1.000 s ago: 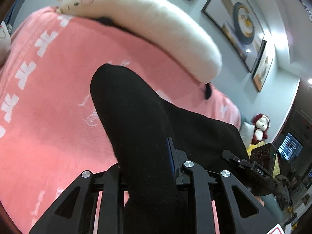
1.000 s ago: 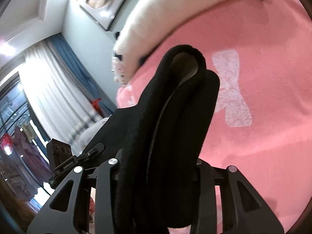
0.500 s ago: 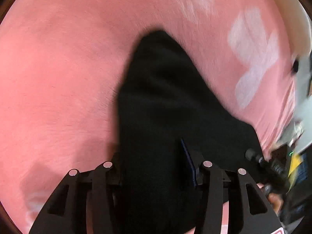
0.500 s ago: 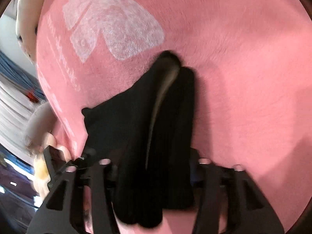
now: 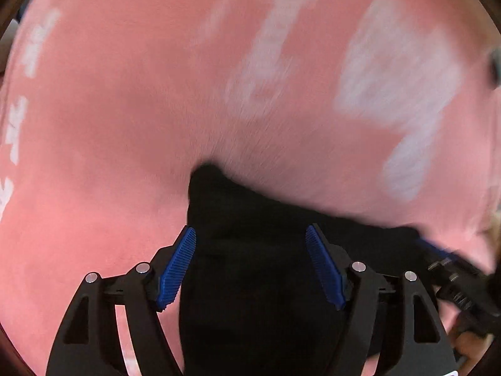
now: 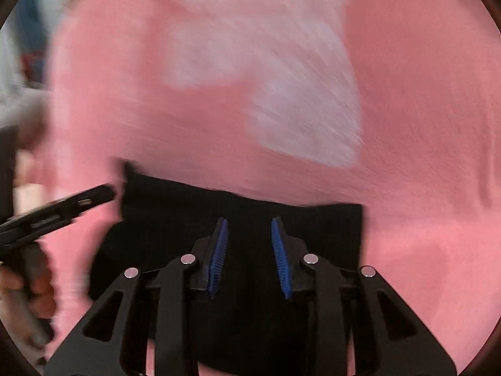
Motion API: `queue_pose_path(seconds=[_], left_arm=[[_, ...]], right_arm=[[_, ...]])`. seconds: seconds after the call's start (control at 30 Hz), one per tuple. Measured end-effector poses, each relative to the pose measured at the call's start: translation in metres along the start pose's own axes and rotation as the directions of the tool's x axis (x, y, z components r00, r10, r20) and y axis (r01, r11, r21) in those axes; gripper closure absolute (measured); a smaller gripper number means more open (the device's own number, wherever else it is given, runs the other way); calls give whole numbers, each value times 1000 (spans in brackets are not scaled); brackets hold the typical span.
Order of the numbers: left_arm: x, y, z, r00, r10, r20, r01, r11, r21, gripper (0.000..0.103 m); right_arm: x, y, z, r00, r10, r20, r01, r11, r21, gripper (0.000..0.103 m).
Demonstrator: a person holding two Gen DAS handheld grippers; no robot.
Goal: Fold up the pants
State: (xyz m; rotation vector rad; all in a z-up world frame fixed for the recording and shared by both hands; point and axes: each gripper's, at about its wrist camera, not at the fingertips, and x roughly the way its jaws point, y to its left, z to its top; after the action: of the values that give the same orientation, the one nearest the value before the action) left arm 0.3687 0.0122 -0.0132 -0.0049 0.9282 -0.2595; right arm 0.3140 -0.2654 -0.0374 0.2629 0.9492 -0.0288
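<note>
We had both grippers released: the left gripper [image 5: 250, 263] spread wide, the right gripper [image 6: 250, 250] parted narrowly, neither gripping. The black pants [image 6: 238, 219] lay flat on the pink blanket [image 6: 422, 125], likely set down there to finish a fold.

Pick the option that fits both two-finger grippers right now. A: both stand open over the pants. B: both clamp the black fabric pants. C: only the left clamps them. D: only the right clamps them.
A: the left gripper and right gripper show bare blue pads spread apart above the black fabric pants, lying on the pink fleece blanket.
</note>
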Motion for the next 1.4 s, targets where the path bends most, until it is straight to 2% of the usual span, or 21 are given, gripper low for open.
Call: queue_pose_path(seconds=[0.03, 0.07, 0.1, 0.13, 0.2, 0.27, 0.33, 0.4, 0.5, 0.57, 0.67, 0.77, 0.87, 0.93, 0.97, 1.03, 1.07, 1.17, 1.27, 1.33, 1.4], left_arm=[[23, 3, -2, 997, 49, -57, -48, 999, 11, 33], [42, 10, -5, 993, 63, -102, -64, 998, -1, 29], [53, 24, -7, 993, 10, -117, -18, 998, -62, 26], [53, 35, -7, 993, -35, -110, 21, 992, -124, 26], [42, 51, -8, 990, -105, -94, 85, 977, -194, 28], [20, 60, -14, 994, -94, -53, 81, 976, -204, 31], [-8, 63, -22, 996, -84, -9, 81, 981, -177, 30], [-37, 58, -35, 999, -41, 27, 43, 993, -113, 30], [-81, 47, -61, 999, -3, 50, 4, 1000, -8, 29], [-100, 46, -83, 997, 36, 67, -38, 999, 27, 17], [-78, 38, -96, 996, 86, -11, -85, 994, 68, 15], [-35, 37, -104, 981, 146, -126, -135, 986, 94, 15], [-66, 42, -107, 986, 135, -98, -132, 991, 39, 22], [-100, 32, -110, 991, 130, -38, -127, 988, 92, 22], [-129, 24, -115, 990, 137, 31, -140, 983, 122, 19], [-166, 17, -126, 985, 129, 110, -145, 979, 146, 19], [-180, 12, -132, 984, 116, 132, -136, 979, 154, 18], [-216, -1, -161, 987, 71, 141, -92, 985, 148, 17], [-218, -7, -185, 990, 60, 127, -74, 991, 110, 16], [-201, -30, -189, 994, 50, 97, -58, 994, 88, 16], [-193, -28, -207, 997, 39, 73, -44, 996, 73, 16]], right_arm=[[9, -15, -3, 1000, 19, -9, -19, 999, 49, 93], [2, -22, -2, 998, 61, 14, -62, 994, 90, 95], [-8, -21, -1, 996, 79, 31, -81, 992, 101, 95], [-21, -18, -2, 994, 94, 52, -98, 991, 86, 90], [-41, -11, -10, 989, 126, 80, -129, 991, 43, 90], [-50, -7, -28, 991, 119, 56, -119, 993, 10, 90], [-37, -16, -50, 996, 84, -5, -84, 996, 4, 94], [-51, -21, -57, 994, 106, 18, -107, 992, 73, 95], [-96, 1, -61, 990, 124, 66, -127, 991, 37, 89], [-105, 14, -74, 995, 96, 40, -96, 995, 0, 89], [-63, 3, -90, 996, 18, -85, -15, 999, 39, 90], [-71, 7, -87, 997, -12, -79, 17, 998, 60, 97], [-120, 34, -84, 1000, -5, 29, 4, 1000, 30, 89], [-145, 46, -90, 996, -5, 89, 4, 1000, 14, 86], [-158, 53, -96, 993, -2, 119, 1, 1000, 9, 82], [-182, 61, -116, 985, -5, 170, 5, 1000, 3, 53], [-190, 64, -125, 983, -10, 182, 11, 1000, 0, 52], [-213, 58, -160, 981, -29, 193, 31, 1000, -7, 53], [-220, 60, -195, 980, -55, 190, 58, 998, -12, 49], [-225, 57, -215, 978, -76, 196, 78, 997, -4, 39], [-227, 53, -232, 974, -104, 199, 104, 995, 9, 36]])
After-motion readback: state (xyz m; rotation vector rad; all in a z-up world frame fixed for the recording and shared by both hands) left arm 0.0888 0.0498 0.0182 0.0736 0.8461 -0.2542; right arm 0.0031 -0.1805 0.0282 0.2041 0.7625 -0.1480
